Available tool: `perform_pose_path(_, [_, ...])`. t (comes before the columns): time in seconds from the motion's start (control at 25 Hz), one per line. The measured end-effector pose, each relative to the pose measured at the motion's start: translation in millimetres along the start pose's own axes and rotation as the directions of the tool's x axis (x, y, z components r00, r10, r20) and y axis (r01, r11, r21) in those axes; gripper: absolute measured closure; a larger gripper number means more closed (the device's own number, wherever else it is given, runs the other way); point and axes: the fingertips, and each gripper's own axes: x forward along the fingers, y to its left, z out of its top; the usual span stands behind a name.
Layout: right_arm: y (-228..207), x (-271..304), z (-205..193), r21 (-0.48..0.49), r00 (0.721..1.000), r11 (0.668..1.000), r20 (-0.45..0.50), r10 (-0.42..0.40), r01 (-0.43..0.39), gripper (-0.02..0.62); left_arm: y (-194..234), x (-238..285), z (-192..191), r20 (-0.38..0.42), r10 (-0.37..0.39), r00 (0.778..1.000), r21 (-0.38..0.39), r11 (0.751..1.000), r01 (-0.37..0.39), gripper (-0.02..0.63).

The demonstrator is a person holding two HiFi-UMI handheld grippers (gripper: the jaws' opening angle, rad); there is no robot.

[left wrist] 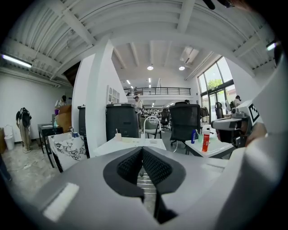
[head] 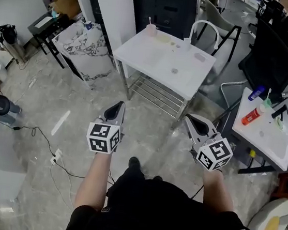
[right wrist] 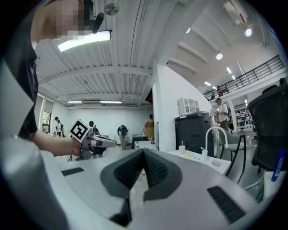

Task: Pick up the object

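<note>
Left claw (head: 119,105) and right claw (head: 190,119), two closed, face one white table (head: 156,56).

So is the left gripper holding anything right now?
No, the left gripper has its jaws closed flat against each other with nothing between them.

Grey marbled floor (head: 41,104) fills the head view. A white table (head: 166,62) stands at upper centre, a white pillar (head: 116,4) upper left, black office chairs (head: 276,55) upper right. Tall windows (left wrist: 216,92) brighten the right of the left gripper view.
</note>
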Motion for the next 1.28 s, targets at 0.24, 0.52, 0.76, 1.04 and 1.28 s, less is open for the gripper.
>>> perform_pose_path(0.24, [-31, 27, -2, 0.055, 1.0, 0.998, -0.018, -0.024, 0.025, 0.584, 35, 32, -1, -0.001, 0.005, 1.0, -0.052, 0.999, -0.005, 0.595])
perform_pose_path(0.52, [-57, 84, -5, 0.103, 0.999, 0.994, -0.043, -0.024, 0.028, 0.584, 79, 82, 6, -0.011, -0.02, 1.0, -0.067, 0.998, 0.019, 0.595])
perform_pose_path(0.76, [-65, 141, -6, 0.118, 0.999, 0.993, -0.049, 0.002, 0.004, 0.584, 114, 115, 9, -0.024, -0.041, 0.999, -0.066, 0.997, 0.039, 0.595])
perform_pose_path(1.04, [-59, 208, 8, 0.114, 0.998, 0.993, -0.053, 0.024, -0.017, 0.583, 153, 124, 1, -0.046, -0.079, 0.996, -0.066, 0.995, 0.076, 0.594])
perform_pose_path(1.28, [-36, 251, 28, 0.078, 0.999, 0.996, -0.034, 0.036, -0.034, 0.584, 193, 124, 2, -0.029, -0.097, 0.995, -0.081, 0.992, 0.094, 0.595])
